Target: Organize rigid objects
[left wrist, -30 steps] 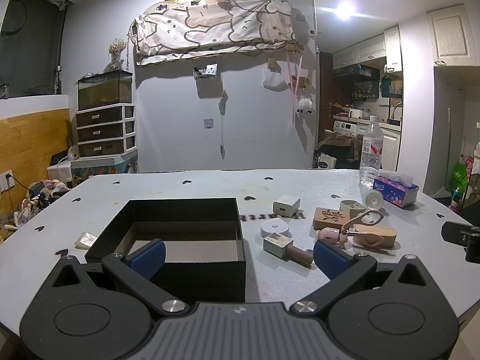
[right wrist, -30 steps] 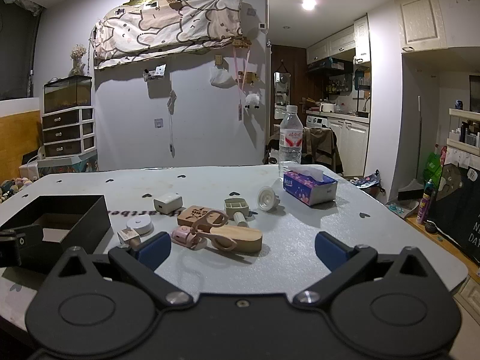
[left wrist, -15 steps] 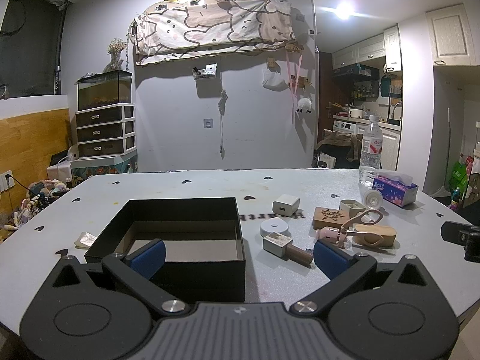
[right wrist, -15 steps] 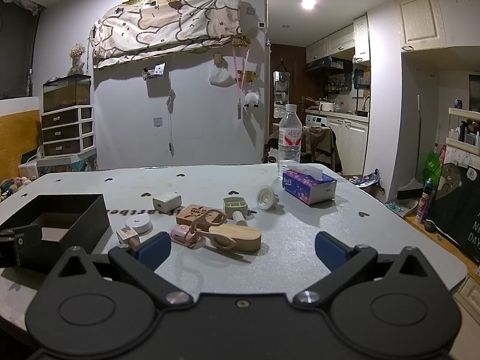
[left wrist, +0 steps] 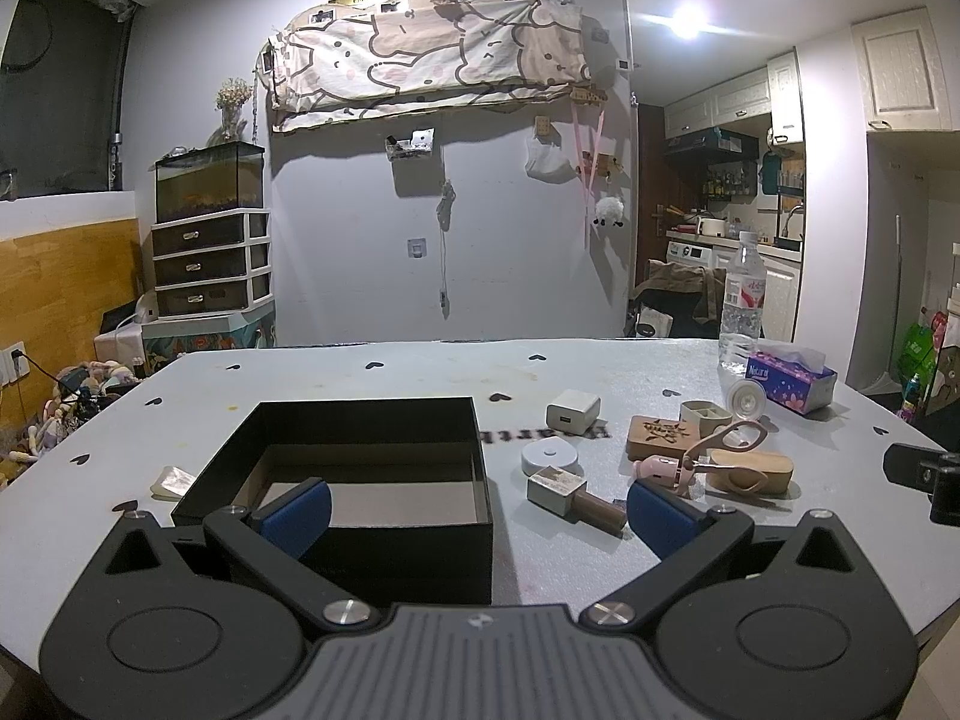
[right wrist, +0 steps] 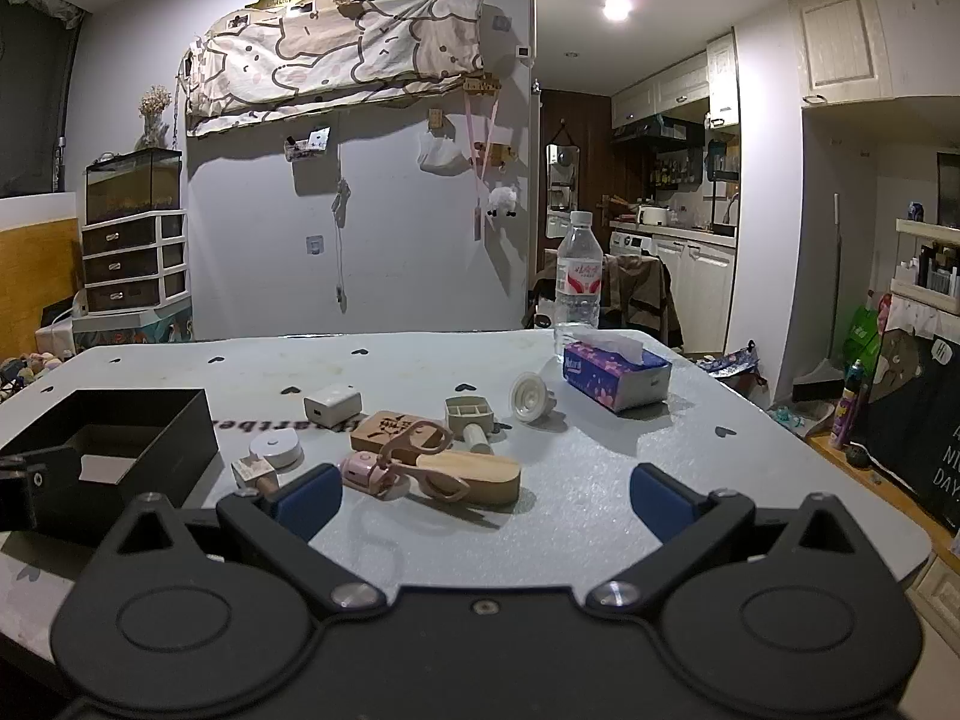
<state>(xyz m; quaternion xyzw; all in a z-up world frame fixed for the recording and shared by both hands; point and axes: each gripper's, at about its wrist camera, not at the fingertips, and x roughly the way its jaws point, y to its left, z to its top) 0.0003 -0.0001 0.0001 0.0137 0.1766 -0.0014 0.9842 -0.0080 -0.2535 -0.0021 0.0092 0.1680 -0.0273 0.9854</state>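
Jaws on both my grippers gape empty; the pink scissors (right wrist: 420, 468) lie just ahead-left of my right gripper (right wrist: 483, 507), nearer than my left gripper (left wrist: 477, 507).

Layout of objects on the table (left wrist: 420, 372), referred to the open box (left wrist: 366, 468).

The box sits on the table's left part. Just left of it lies a small flat piece (left wrist: 171, 481). To its right lie a round disc (left wrist: 549, 457) and, nearer the front edge, a stamp-like block with handle (left wrist: 573, 497); behind the disc lies a charger cube (left wrist: 573, 411). Farther right, scissors (left wrist: 717, 450) rest on a wooden block (left wrist: 753, 471), behind which lies a carved tile (left wrist: 663, 437). Farthest right stands a tissue box (left wrist: 792, 381), with a bottle (left wrist: 743, 300) behind it.
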